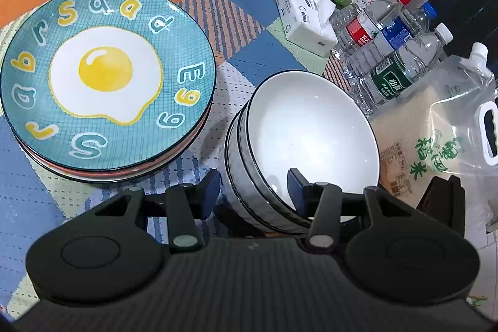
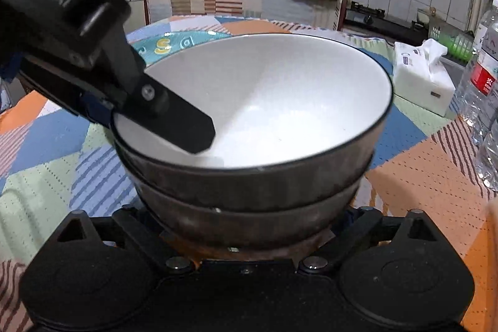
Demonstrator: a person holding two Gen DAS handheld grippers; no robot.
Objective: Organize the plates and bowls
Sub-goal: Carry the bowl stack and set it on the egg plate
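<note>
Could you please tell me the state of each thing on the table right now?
Bowls: nested, upright, top one empty.
Plates: stacked, egg design on top.
Tissue pack: open, tissue sticking out.
Water bottles: capped.
Left claw: astride the bowls' rim, grip unclear.
Right claw: open around the bowls' base.

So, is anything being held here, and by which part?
Left gripper straddles the top bowl's rim; firm grip cannot be told. Right gripper is open, holding nothing.

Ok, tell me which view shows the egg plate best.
The left wrist view: the egg plate lies face-on, topping a plate stack. In the right wrist view only a sliver peeks out behind the bowl stack.
</note>
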